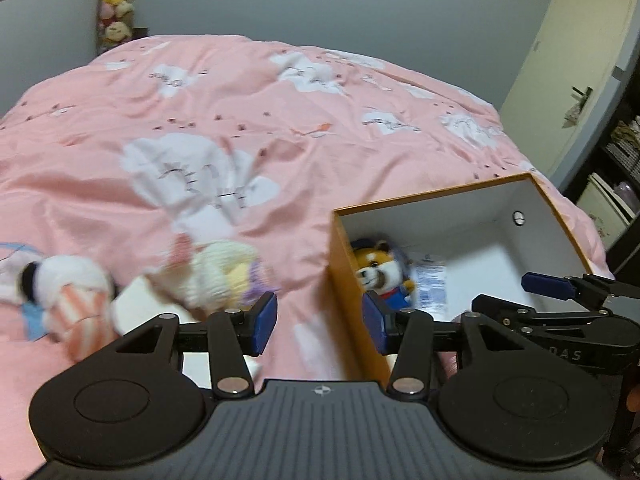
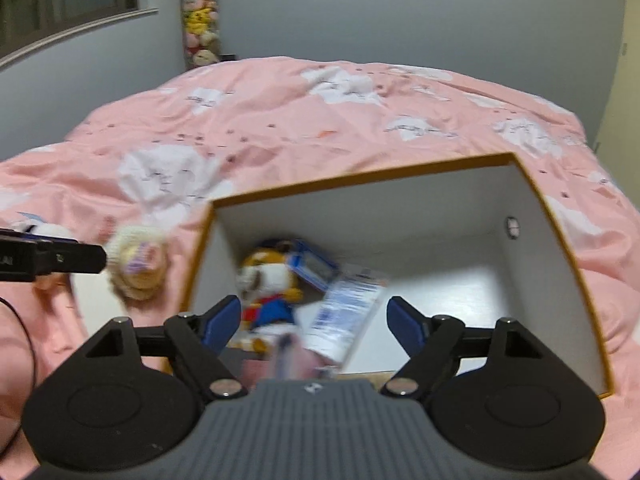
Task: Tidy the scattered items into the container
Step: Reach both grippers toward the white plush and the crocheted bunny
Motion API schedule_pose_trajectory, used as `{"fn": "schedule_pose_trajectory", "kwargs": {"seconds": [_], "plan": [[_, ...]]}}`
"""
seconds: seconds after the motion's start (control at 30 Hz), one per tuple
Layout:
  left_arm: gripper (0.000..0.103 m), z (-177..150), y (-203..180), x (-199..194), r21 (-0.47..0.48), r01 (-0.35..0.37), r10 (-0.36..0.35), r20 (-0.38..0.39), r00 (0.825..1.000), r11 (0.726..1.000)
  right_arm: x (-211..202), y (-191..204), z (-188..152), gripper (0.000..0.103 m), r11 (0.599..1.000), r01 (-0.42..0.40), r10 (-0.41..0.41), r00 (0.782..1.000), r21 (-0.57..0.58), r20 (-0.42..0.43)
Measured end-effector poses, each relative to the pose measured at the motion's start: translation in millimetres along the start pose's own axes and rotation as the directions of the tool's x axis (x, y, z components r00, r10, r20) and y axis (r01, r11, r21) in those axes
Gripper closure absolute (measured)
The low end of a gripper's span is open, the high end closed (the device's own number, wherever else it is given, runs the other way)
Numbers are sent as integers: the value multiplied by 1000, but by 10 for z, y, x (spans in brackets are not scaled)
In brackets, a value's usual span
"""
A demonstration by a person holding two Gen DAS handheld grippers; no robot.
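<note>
An orange cardboard box (image 2: pixel 560 240) with a white inside sits on the pink bed; it also shows in the left wrist view (image 1: pixel 346 280). In it lie a fox plush (image 2: pixel 268 280), a blue packet (image 2: pixel 312 266) and a white tube (image 2: pixel 348 312), blurred. My right gripper (image 2: pixel 316 320) is open and empty above the box. My left gripper (image 1: pixel 320 320) is open and empty over the quilt beside the box's left wall. A knitted cream plush (image 1: pixel 216 276) and a white plush with a striped body (image 1: pixel 68 300) lie on the bed to its left.
The pink quilt (image 1: pixel 240 112) covers the whole bed. A column of plush toys (image 2: pixel 202 12) hangs in the far corner. A door (image 1: pixel 568 64) and dark shelving (image 1: pixel 624 152) stand to the right. A cable (image 2: pixel 24 340) runs at the left.
</note>
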State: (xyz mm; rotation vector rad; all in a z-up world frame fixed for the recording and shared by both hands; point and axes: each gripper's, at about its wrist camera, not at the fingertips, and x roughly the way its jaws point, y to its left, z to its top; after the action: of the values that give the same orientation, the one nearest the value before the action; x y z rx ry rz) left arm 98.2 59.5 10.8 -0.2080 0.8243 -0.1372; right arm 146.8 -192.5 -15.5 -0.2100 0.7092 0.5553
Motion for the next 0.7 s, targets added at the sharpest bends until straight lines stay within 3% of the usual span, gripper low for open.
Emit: {"fn": "schedule_pose_trajectory", "kwargs": {"seconds": [0.07,0.33,0.5,0.7], "plan": [[37,-33,131,-86,-21,-28,28,-3,1000,999,-15,122,9,20,1000,-26,27,1000,-16,11],[37,-129,770,-269,-198,-112,109,-26,994,974,94,633,54,15,977,-148,148,989,-155,-12],[34,-87,1051,-239,-256,-181,173,-53,983,950,231,984,113,15,939,-191,190,981,-287,-32],[31,64,1344,-93,-300,-236,213,-106,971,924,451,1321,173,15,865,-202,203,978,-460,-48]]}}
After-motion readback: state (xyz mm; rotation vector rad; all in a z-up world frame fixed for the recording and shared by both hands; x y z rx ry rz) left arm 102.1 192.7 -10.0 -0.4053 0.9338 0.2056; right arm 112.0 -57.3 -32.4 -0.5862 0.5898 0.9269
